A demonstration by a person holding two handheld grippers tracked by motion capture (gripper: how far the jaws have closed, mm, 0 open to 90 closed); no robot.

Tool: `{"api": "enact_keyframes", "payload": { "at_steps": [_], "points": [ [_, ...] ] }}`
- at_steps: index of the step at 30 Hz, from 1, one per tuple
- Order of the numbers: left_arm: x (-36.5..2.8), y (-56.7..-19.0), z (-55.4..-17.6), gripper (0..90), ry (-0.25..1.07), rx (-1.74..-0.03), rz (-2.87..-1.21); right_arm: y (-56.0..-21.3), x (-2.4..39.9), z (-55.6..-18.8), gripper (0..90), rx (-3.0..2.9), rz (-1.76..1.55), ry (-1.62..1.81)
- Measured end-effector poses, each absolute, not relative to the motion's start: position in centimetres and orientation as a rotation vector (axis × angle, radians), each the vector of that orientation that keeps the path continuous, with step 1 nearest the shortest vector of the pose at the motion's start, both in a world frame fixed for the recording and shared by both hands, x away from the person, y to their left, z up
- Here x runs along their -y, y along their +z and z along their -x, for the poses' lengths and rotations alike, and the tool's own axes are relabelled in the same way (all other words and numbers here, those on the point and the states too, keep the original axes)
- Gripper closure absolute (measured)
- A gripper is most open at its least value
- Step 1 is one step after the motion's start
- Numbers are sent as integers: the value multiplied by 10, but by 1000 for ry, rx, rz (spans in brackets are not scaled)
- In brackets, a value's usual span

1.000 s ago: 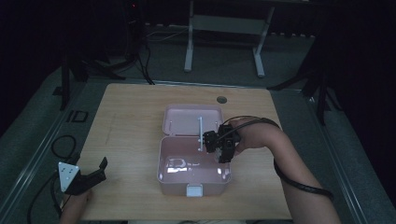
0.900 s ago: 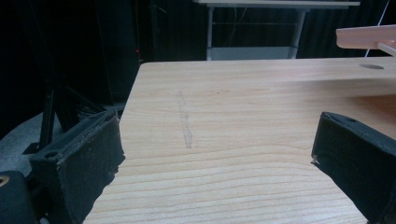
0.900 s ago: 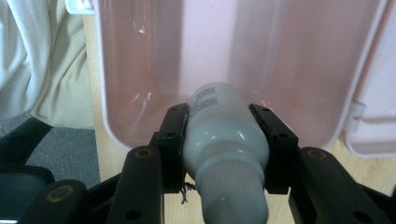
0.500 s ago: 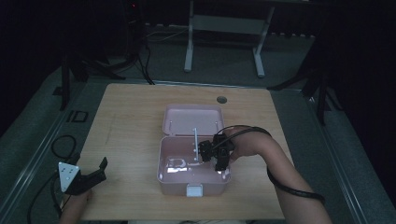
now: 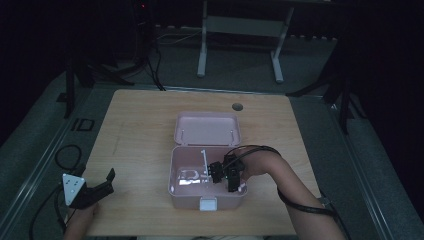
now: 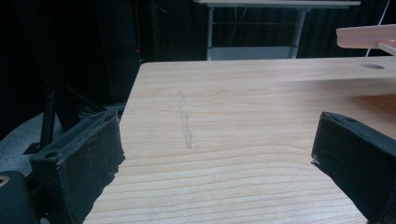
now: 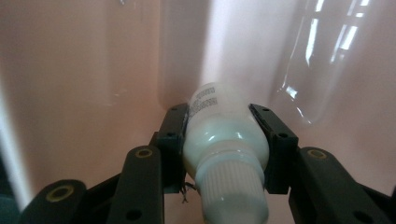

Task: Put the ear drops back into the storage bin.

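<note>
Pink plastic box [image 5: 207, 197] sits open mid-table, lid [image 5: 207, 128] laid back. Right gripper [image 5: 226, 176] is down inside it, jaws clamped on a small white bottle [image 7: 224, 135] with ribbed cap toward the camera, bottle base near the box's inner wall. Left gripper [image 5: 95, 189] rests on the wooden table [image 6: 224, 112] at the near left corner, jaws wide apart, nothing between. Risk, as a guess: smooth rounded bottle could roll once let go, or the jaws catch the box wall and drag the light box.
</note>
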State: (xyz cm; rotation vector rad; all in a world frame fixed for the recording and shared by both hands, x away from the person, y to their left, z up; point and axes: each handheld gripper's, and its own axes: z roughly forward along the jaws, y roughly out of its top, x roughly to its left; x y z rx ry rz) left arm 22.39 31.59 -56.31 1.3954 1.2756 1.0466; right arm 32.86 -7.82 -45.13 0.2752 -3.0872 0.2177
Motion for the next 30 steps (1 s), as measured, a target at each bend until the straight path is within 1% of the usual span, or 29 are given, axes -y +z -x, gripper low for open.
{"api": "enact_keyframes", "payload": {
  "at_steps": [4, 14, 30],
  "points": [
    [-316, -563, -224, 20, 1046, -1275, -1396, -465, 76, -329, 595, 3076, -305, 251],
    [-316, -563, -224, 20, 1046, -1273, -1396, -486, 72, -329, 595, 3046, -305, 346],
    [-316, -563, -224, 20, 1049, -1272, -1396, -490, 72, -330, 585, 3058, -272, 352]
  ]
}}
